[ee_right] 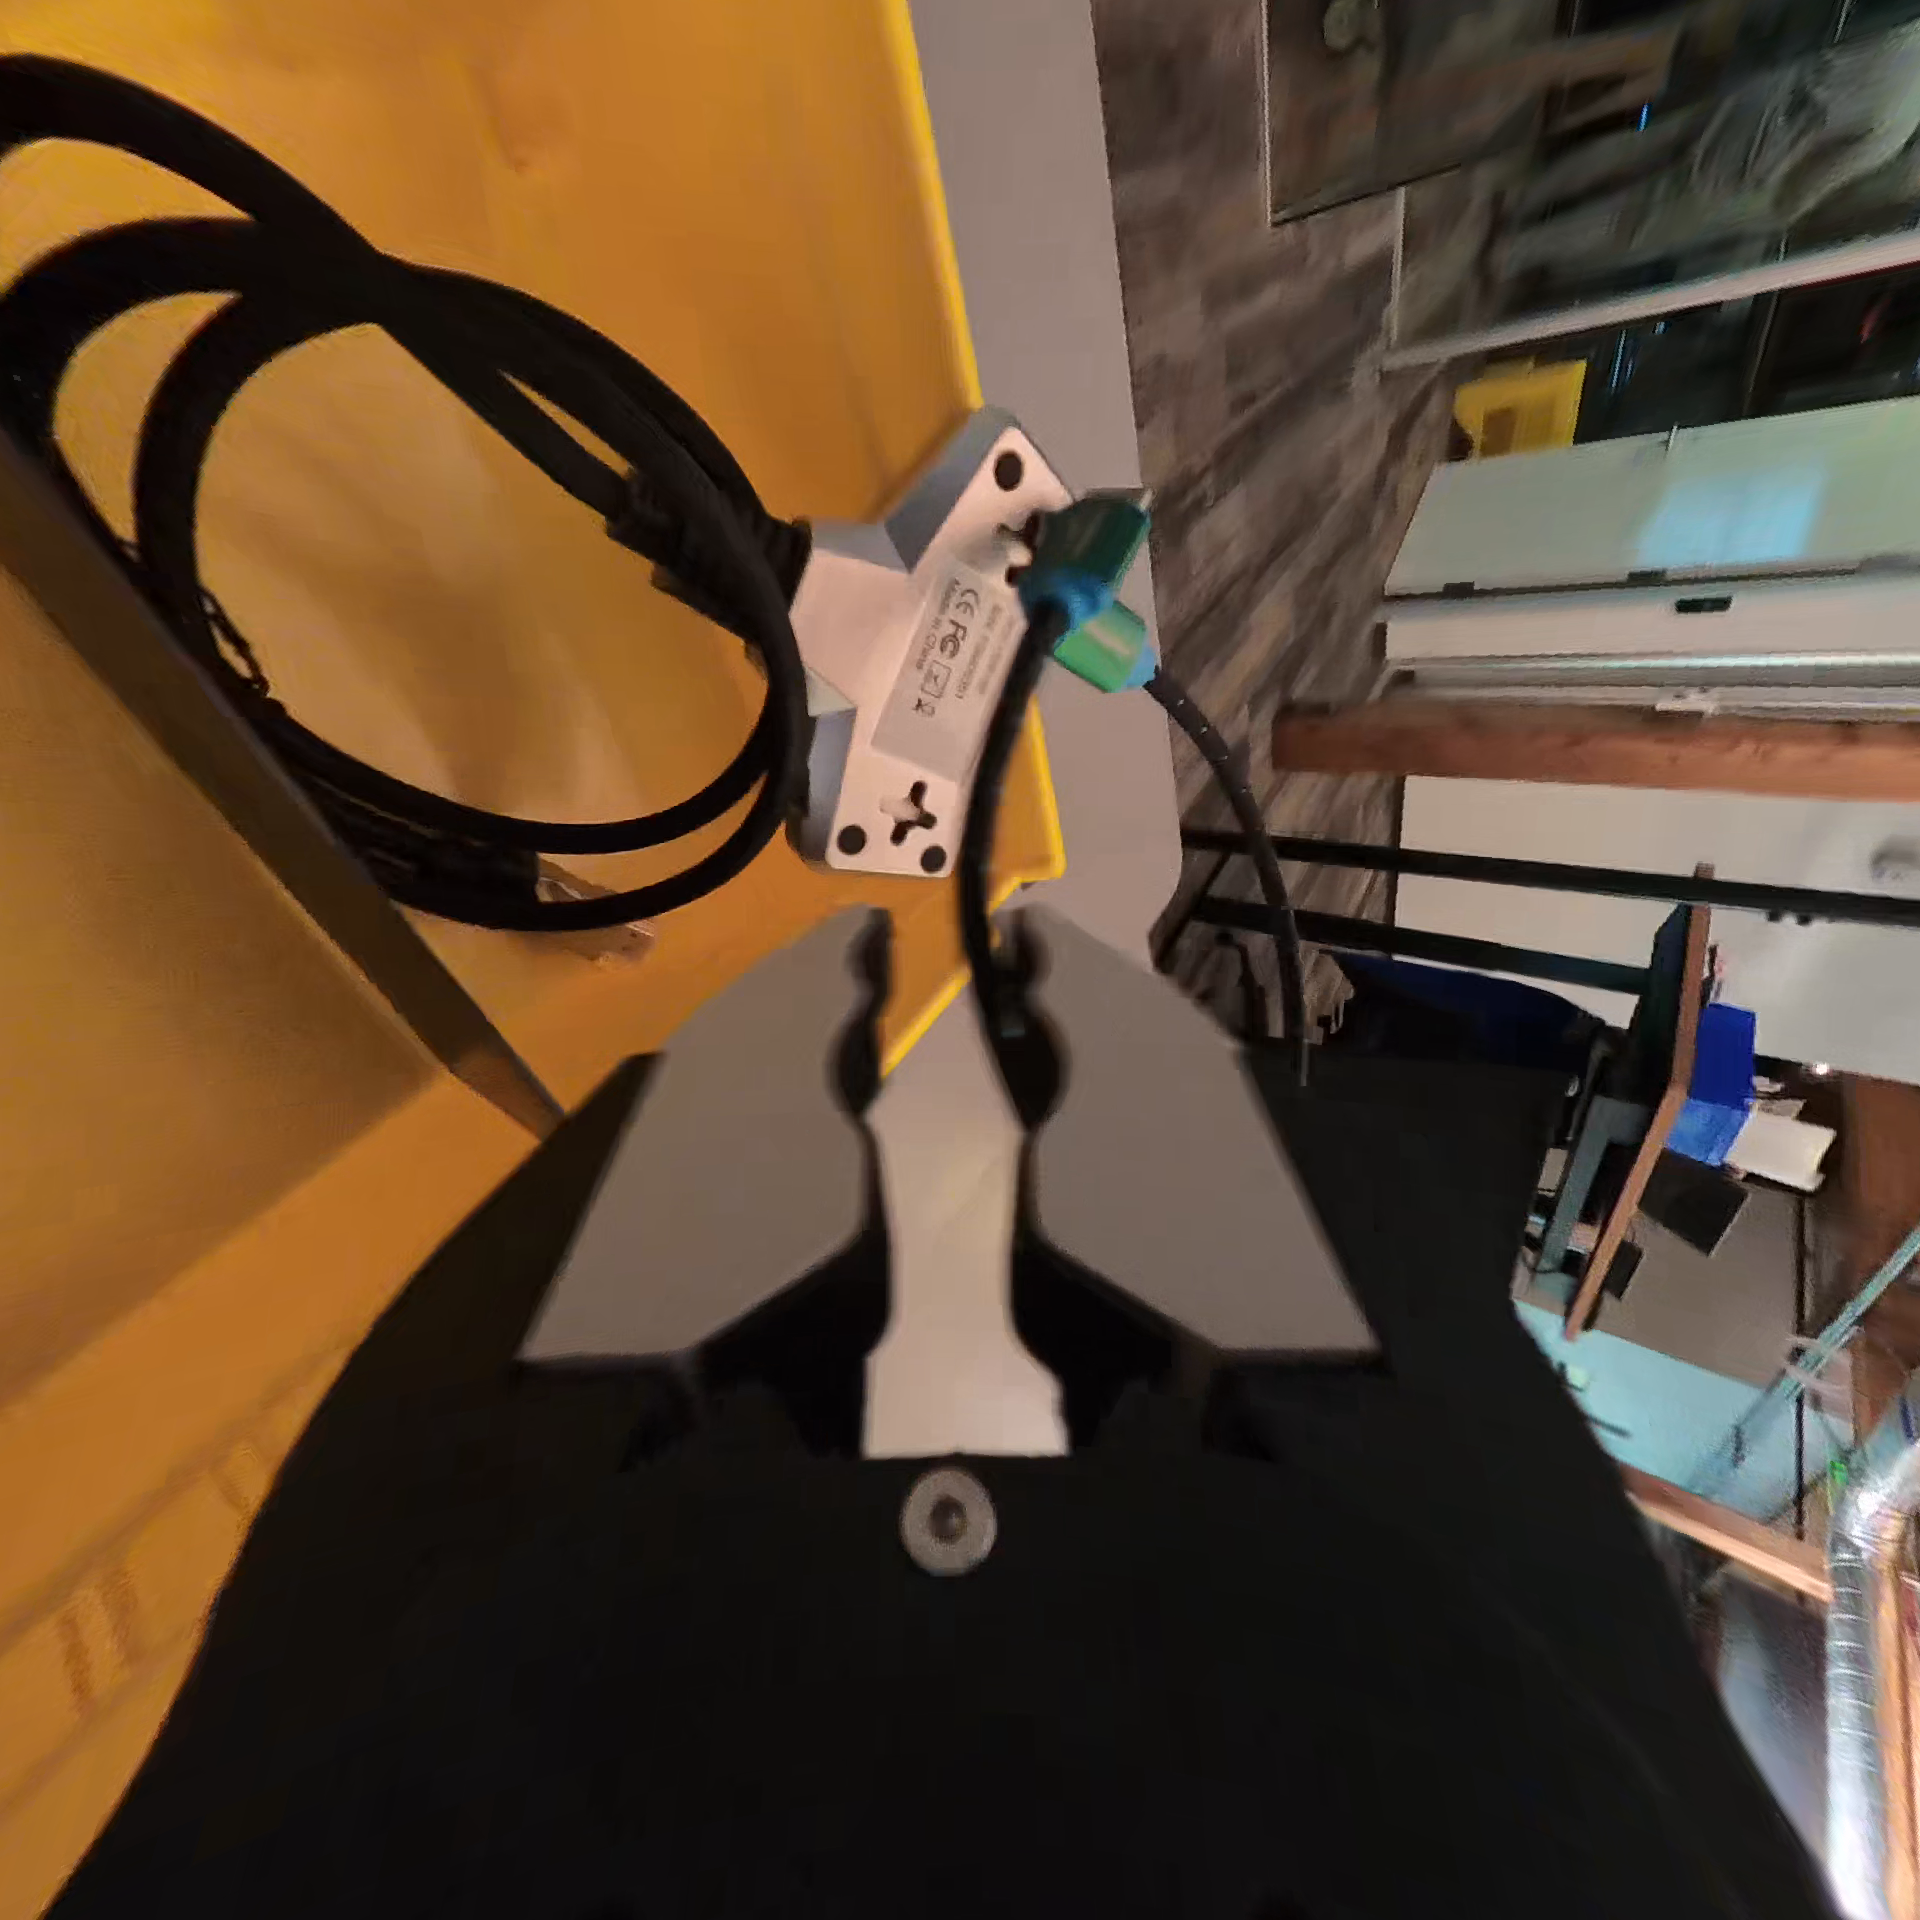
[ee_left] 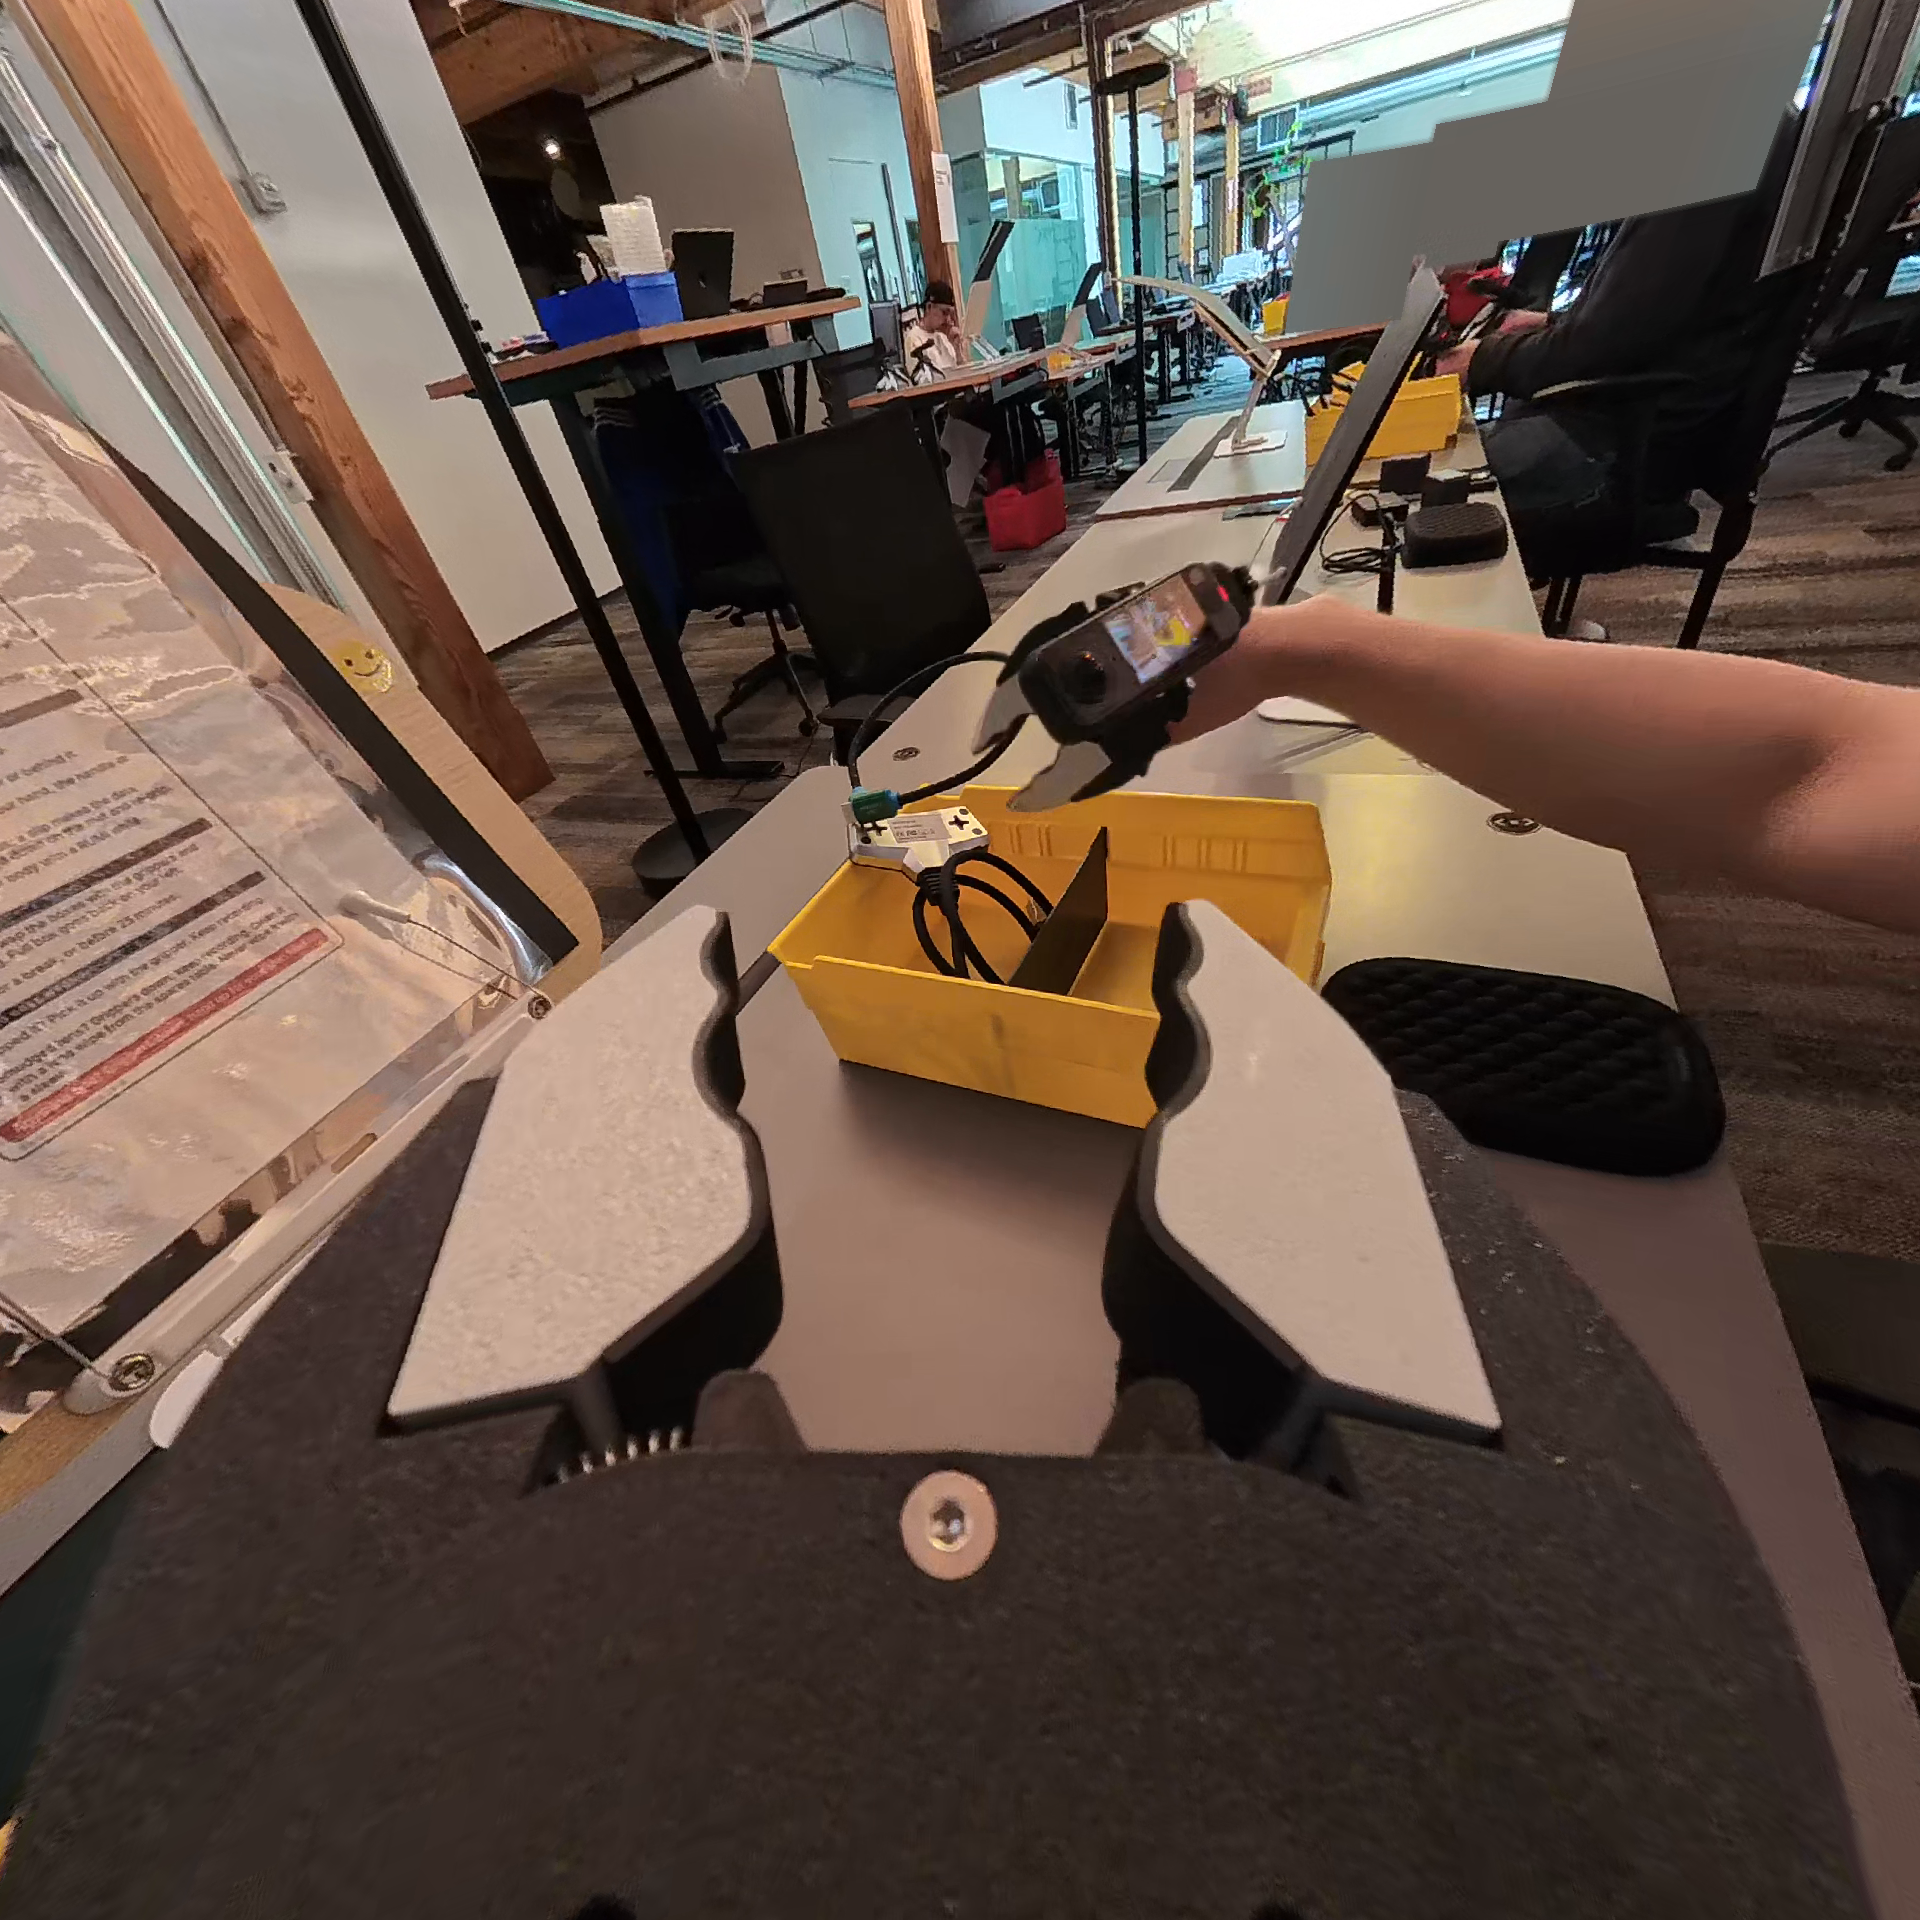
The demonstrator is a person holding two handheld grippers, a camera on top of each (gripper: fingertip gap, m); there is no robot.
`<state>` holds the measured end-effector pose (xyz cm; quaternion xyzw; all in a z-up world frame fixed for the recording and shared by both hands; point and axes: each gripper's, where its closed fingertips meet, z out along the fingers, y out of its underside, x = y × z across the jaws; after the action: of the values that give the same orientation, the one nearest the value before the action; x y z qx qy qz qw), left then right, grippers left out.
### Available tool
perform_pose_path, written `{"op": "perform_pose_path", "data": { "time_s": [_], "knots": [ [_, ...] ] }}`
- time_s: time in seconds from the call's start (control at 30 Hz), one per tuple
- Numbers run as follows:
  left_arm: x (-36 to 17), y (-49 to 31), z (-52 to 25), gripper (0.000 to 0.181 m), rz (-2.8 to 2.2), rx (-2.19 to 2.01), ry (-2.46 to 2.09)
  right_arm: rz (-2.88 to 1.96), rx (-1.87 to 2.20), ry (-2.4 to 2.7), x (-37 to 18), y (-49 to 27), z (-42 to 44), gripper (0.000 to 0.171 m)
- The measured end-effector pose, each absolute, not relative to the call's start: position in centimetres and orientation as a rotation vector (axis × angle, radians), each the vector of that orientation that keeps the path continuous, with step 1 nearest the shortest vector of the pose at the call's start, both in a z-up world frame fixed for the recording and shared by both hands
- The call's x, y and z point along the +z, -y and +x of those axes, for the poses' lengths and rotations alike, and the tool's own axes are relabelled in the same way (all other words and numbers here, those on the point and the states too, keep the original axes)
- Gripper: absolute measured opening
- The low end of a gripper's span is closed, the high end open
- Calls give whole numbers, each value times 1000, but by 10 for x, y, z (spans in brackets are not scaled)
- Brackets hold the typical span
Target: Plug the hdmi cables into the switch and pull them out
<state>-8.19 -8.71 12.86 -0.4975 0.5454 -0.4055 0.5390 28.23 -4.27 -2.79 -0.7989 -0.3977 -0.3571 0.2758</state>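
Observation:
A yellow bin (ee_left: 997, 1039) stands on the grey table. A silver HDMI switch (ee_left: 920, 831) rests on its far left corner, underside up. Two green plugs (ee_left: 878, 802) sit at its far end. In the right wrist view the switch (ee_right: 914, 644) shows both green plugs (ee_right: 1091, 540), and a coil of black cable (ee_right: 416, 520) runs from it into the bin (ee_right: 675, 156). My right gripper (ee_right: 948, 925) is slightly open just short of the switch. One plug's thin black cable (ee_right: 977, 831) passes between its fingertips. My left gripper (ee_left: 951, 920) is open and empty, near the bin.
A black divider (ee_left: 1070, 914) splits the bin. A black padded wrist rest (ee_left: 1527, 1060) lies right of it. A laminated sheet (ee_left: 156, 883) leans at the left. A black chair (ee_left: 862, 551) stands beyond the table's far edge. A person sits at the far right. My right fingertips sit around 40 cm from my left ones. My left tips are about 40 cm from the switch (ee_right: 914, 644), my right tips only 6 cm.

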Motion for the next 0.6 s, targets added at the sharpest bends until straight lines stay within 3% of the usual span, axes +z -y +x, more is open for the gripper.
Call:
{"op": "perform_pose_path", "data": {
  "time_s": [0.03, 0.3, 0.6],
  "knots": [
    [128, 85, -82, 77, -1188, -961, -1297, -2163, -919, 1060, -31, 43, 280, 8],
    [131, 78, -87, 76, -1196, -979, -1264, -2338, -318, 843, -60, 32, 211, 7],
    [135, 80, -90, 75, -1183, -981, -1257, -2435, -75, 838, -84, 29, 193, 8]
  ]
}}
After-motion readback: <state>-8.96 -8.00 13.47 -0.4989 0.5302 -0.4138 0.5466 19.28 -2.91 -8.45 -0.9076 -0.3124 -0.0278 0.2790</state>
